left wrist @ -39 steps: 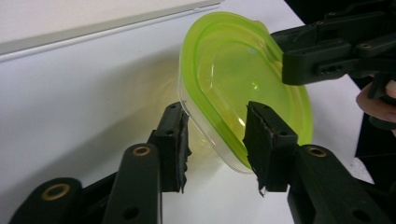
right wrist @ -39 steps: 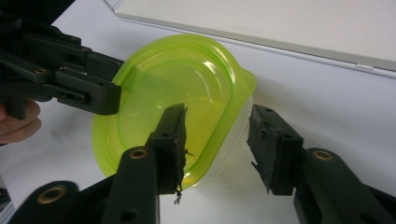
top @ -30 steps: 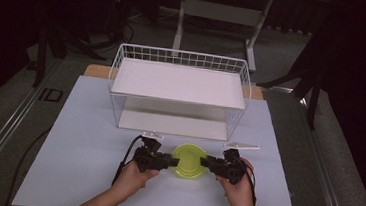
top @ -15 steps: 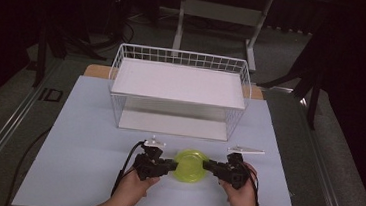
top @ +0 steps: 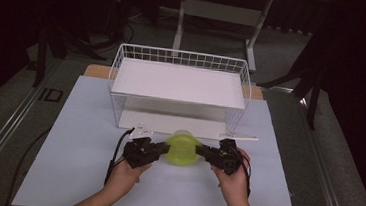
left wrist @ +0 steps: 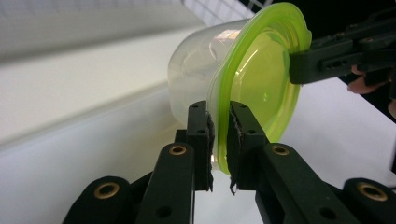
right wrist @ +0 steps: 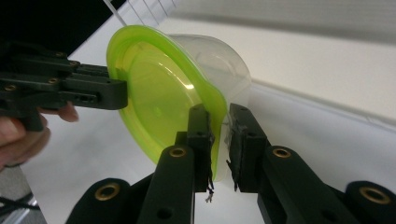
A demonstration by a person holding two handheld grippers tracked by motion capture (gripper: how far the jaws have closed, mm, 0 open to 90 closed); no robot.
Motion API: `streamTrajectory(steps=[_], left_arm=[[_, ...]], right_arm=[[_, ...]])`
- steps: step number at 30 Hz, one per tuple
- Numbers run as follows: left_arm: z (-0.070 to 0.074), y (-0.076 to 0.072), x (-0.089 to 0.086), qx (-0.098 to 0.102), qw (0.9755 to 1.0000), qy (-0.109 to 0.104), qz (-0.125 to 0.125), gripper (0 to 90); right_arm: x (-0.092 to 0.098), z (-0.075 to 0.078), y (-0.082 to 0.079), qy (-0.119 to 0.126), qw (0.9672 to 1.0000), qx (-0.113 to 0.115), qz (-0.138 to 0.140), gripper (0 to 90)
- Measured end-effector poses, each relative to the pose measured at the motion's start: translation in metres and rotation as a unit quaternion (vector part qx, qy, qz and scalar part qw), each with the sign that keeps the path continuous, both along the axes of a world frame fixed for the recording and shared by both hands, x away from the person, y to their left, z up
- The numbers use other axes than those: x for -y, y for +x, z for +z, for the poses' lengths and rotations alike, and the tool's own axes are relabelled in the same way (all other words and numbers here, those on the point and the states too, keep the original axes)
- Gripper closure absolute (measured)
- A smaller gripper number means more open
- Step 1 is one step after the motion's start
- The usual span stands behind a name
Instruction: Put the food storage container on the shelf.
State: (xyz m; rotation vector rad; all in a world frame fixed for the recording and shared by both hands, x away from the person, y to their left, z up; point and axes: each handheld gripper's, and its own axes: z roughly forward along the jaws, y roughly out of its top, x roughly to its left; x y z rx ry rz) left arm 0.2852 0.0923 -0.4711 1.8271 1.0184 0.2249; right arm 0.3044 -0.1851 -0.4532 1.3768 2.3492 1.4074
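While we hold both tools over the white table [top: 64,173], the wire rack [top: 179,90] stands just behind them. We find the lidded container [top: 183,150] tipped on its side between them, with the left gripper [left wrist: 219,140] and right gripper [right wrist: 220,140] each pinching the green lid's [left wrist: 261,79] rim from opposite edges.

High view overlooks table [top: 64,173]; gripper views closely share container [left wrist: 252,88].

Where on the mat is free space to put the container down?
Bare mat lies left of the left gripper, right of the right gripper, and between the forearms. It is crowded by the wire shelf, where the container is held.
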Motion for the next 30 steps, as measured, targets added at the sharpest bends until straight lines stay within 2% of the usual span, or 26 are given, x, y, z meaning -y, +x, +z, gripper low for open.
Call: streamTrajectory(steps=[2, 7, 13, 17, 19, 24, 26, 30], left_arm=[[0.0, 0.004, -0.007, 0.002, 0.9999, -0.009, 0.005, 80.9], [-0.004, 0.015, -0.019, 0.015, 0.9997, -0.002, 0.021, 80.5], [-0.013, 0.028, -0.026, 0.019, 0.9995, 0.0, 0.027, 80.3], [-0.017, 0.033, -0.028, 0.026, 0.9991, 0.007, 0.033, 80.2], [-0.018, 0.036, -0.027, 0.024, 0.9992, 0.009, 0.031, 80.2], [-0.02, 0.045, -0.025, 0.018, 0.9996, 0.01, 0.019, 80.2], [-0.024, 0.048, -0.023, 0.015, 0.9998, -0.001, 0.016, 80.3], [-0.03, 0.053, -0.019, 0.005, 0.9998, 0.004, 0.017, 80.2]], right_arm=[[-0.007, 0.003, 0.005, 0.001, 1.0, 0.002, 0.002, 79.8], [-0.024, 0.005, 0.016, -0.004, 1.0, 0.001, 0.003, 79.9], [-0.035, -0.003, 0.029, -0.004, 0.9999, -0.008, -0.005, 80.0], [-0.039, -0.008, 0.036, -0.011, 0.9999, -0.004, -0.002, 80.3], [-0.041, -0.009, 0.038, -0.018, 0.9998, -0.002, -0.004, 80.3], [-0.036, -0.015, 0.044, -0.008, 0.9998, -0.01, -0.014, 80.2], [-0.034, -0.017, 0.047, -0.008, 0.9998, -0.01, -0.016, 80.2], [-0.032, -0.022, 0.05, -0.016, 0.9996, -0.012, -0.022, 80.2]])
